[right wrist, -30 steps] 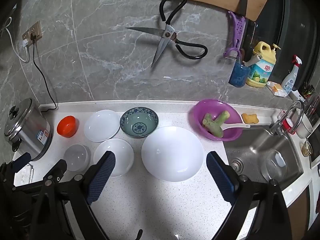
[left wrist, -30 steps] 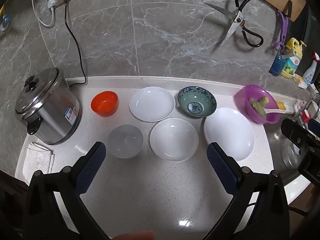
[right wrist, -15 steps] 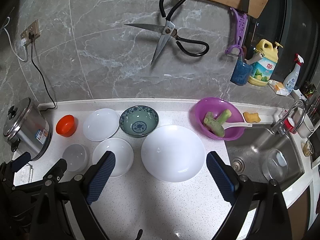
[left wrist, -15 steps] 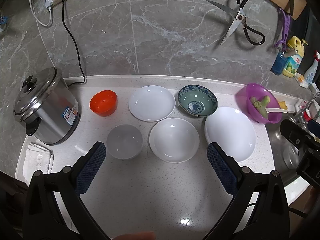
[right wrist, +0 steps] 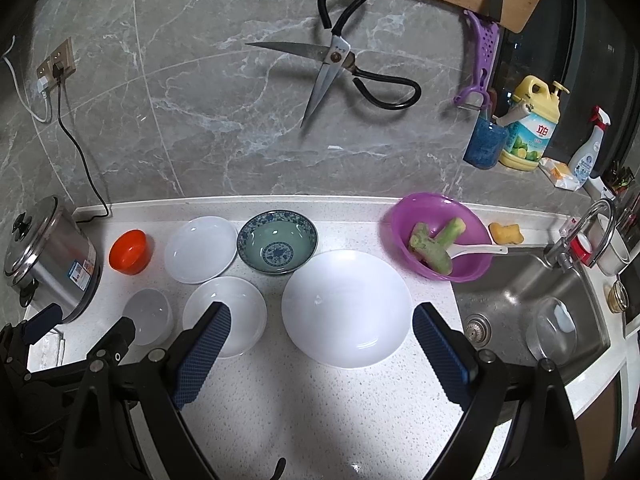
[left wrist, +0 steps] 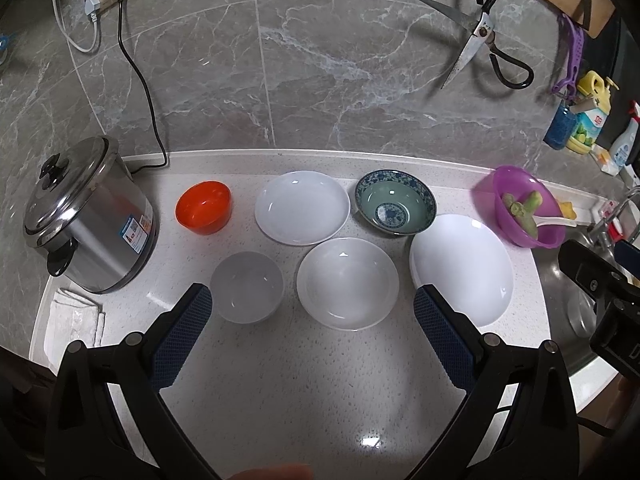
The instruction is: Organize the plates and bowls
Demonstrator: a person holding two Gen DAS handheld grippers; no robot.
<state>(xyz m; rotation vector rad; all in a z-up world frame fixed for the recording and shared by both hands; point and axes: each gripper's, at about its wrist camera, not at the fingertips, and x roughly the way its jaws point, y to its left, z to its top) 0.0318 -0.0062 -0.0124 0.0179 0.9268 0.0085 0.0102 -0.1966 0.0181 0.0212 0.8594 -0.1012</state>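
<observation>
- The left gripper (left wrist: 312, 312) and right gripper (right wrist: 322, 326) are hovering spread wide, gripping nothing.
- The plates and bowls are sitting between the rice cooker (left wrist: 90, 220) and the purple bowl (right wrist: 436, 236), with the large white plate (right wrist: 346, 308) lying nearest that bowl.

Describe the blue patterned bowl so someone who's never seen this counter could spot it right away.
Start at the sink and move left past the purple bowl. In the back row, by the wall, sits the patterned bowl, just behind the largest white plate. It alone has blue patterning and a green inside.

Both views shifted slightly — dishes unmoved.
</observation>
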